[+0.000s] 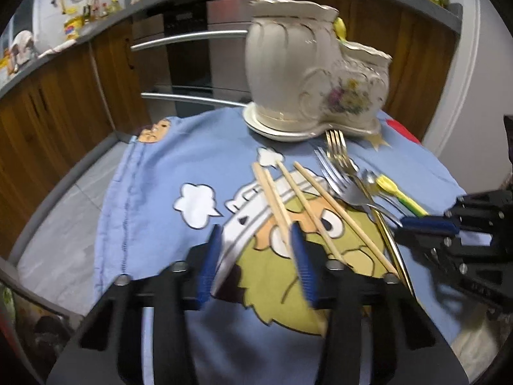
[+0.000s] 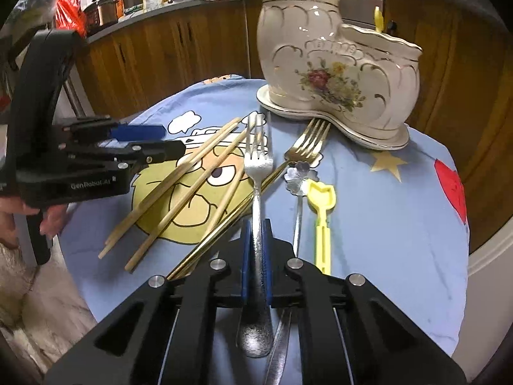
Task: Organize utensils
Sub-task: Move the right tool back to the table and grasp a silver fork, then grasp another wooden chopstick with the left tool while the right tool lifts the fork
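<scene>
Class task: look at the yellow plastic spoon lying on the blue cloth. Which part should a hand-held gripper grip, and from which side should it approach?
Grip the yellow plastic spoon on its narrow straight handle, coming from above at the near end. It lies flat, handle pointing toward the cameras, with the flower-headed spoon close on its left.

Blue cartoon cloth [image 1: 154, 173], chopsticks [image 1: 275, 199], forks [image 1: 340, 173], boot-shaped holder [image 1: 307, 73]

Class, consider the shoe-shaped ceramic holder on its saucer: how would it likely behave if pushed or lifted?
The ceramic holder looks glazed and thin-rimmed, so probably fragile and slippery. It sits on a saucer over a soft cloth, so a push might slide or rock it. Its bulk suggests it is fairly heavy.
</scene>
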Action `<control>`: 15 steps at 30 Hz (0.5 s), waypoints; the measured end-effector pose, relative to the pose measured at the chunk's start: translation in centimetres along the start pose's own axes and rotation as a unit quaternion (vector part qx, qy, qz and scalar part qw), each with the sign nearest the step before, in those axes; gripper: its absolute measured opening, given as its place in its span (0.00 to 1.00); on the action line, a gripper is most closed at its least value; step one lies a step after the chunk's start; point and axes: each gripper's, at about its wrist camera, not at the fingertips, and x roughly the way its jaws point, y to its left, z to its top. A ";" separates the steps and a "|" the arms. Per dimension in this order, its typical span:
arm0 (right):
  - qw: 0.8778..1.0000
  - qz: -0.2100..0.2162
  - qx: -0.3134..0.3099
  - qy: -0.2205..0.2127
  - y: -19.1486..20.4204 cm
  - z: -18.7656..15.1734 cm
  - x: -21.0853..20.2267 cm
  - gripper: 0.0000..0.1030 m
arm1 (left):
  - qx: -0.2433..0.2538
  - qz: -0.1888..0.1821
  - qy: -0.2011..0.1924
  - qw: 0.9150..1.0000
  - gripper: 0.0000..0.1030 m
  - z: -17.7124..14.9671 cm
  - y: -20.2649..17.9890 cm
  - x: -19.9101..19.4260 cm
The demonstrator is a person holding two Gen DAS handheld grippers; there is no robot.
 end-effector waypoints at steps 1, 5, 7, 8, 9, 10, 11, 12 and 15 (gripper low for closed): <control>1.000 -0.001 0.000 -0.003 0.0 0.0 -0.1 0.07 | 0.001 -0.005 0.002 1.000 0.36 0.0 -0.2 -0.1; 1.000 0.002 0.003 -0.016 -0.2 0.0 -0.8 0.07 | 0.009 -0.013 0.015 1.000 0.28 0.0 -1.2 0.0; 1.000 -0.001 0.001 -0.019 -0.3 -0.1 -1.1 0.07 | 0.018 0.007 0.024 1.000 0.24 -0.1 -1.7 0.4; 1.000 -0.002 -0.001 -0.019 -0.4 -0.1 -1.1 0.07 | 0.019 0.014 0.023 0.999 0.22 -0.2 -1.7 0.4; 1.000 -0.003 -0.002 -0.019 -0.4 -0.1 -1.1 0.07 | 0.018 0.020 0.026 0.999 0.22 -0.2 -1.7 0.5; 1.000 -0.005 -0.005 -0.019 -0.4 -0.2 -1.1 0.07 | 0.015 0.024 0.027 0.999 0.22 -0.3 -1.8 0.4; 1.000 -0.006 -0.007 -0.018 -0.5 -0.3 -1.2 0.07 | 0.014 0.027 0.028 0.999 0.22 -0.4 -1.8 0.3; 1.000 -0.005 -0.009 -0.016 -0.6 -0.3 -1.3 0.07 | 0.014 0.030 0.030 0.999 0.22 -0.4 -1.9 0.2; 1.000 0.008 -0.014 0.003 -0.6 -0.6 -1.0 0.07 | 0.023 0.040 0.037 0.998 0.20 -0.3 -2.4 0.2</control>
